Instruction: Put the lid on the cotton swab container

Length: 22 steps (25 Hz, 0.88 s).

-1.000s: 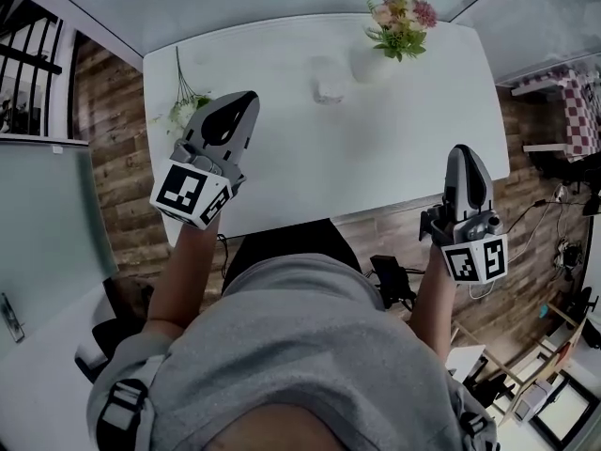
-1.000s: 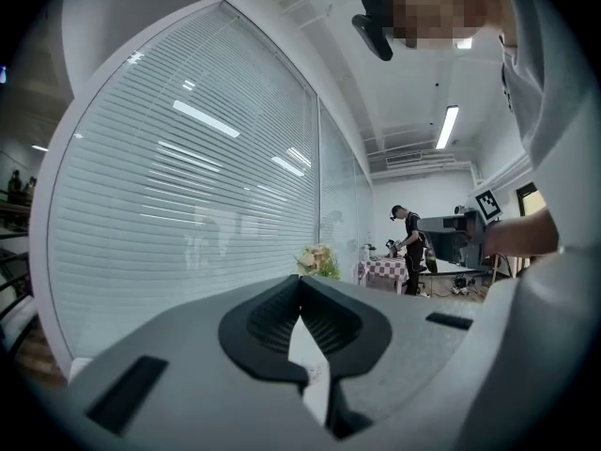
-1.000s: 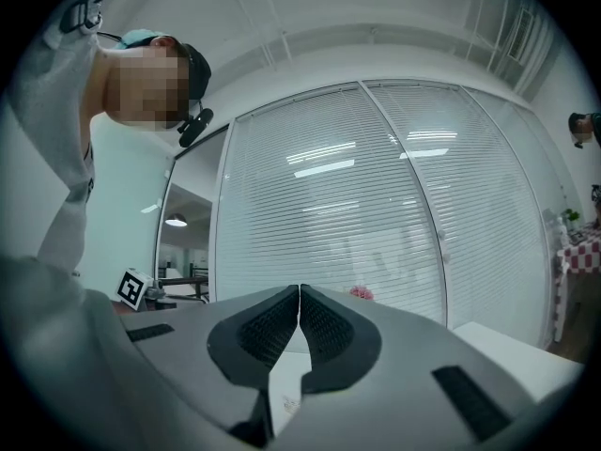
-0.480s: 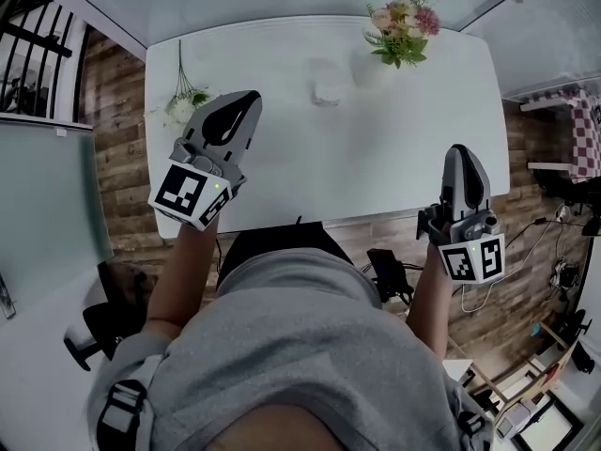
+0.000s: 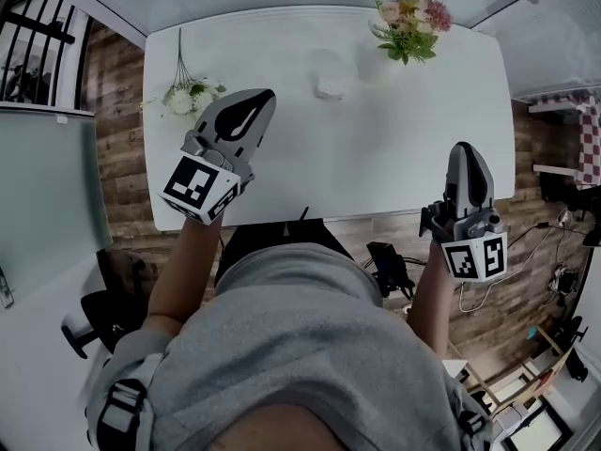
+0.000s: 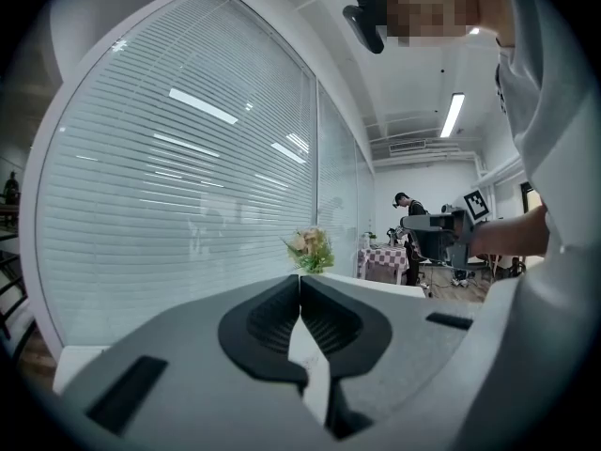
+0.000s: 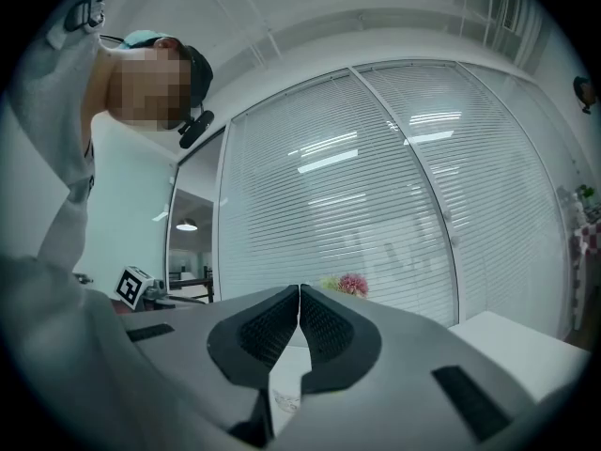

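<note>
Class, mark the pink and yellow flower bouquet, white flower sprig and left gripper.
pink and yellow flower bouquet (image 5: 409, 22): head view, the blooms.
white flower sprig (image 5: 186, 98): head view, the blossoms.
left gripper (image 5: 267, 96): head view, between its fingertips.

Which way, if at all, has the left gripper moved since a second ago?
Yes. In the head view the left gripper has shifted right, away from the white flowers, further over the table.

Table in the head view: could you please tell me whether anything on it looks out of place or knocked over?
Only the white flower sprig stands out: it lies flat near the left edge of the table, while the pink bouquet stands upright at the far right. Nothing looks spilled or damaged.
</note>
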Each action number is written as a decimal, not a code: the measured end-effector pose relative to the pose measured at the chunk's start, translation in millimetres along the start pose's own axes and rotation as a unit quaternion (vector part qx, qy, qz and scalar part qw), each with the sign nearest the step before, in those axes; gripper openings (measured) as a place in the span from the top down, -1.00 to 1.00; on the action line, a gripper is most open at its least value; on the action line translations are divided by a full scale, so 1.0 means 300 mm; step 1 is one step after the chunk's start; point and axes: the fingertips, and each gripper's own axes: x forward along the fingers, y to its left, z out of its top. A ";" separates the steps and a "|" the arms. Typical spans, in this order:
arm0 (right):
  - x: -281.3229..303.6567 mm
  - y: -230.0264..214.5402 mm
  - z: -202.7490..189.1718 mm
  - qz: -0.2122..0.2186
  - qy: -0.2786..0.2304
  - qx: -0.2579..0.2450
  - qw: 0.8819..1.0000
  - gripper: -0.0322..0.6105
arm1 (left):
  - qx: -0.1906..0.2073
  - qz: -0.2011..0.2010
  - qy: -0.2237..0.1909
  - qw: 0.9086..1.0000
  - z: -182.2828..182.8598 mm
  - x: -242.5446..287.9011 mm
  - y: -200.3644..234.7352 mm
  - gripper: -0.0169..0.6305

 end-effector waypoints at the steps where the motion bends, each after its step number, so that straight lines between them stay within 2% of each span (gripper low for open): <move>1: 0.002 -0.004 -0.003 0.000 0.001 0.000 1.000 0.82 | -0.002 0.000 0.002 1.000 -0.006 0.004 0.001 0.92; 22: 0.094 -0.055 -0.195 0.008 0.061 0.034 0.998 0.82 | -0.009 -0.016 0.054 0.998 -0.172 0.161 0.042 0.92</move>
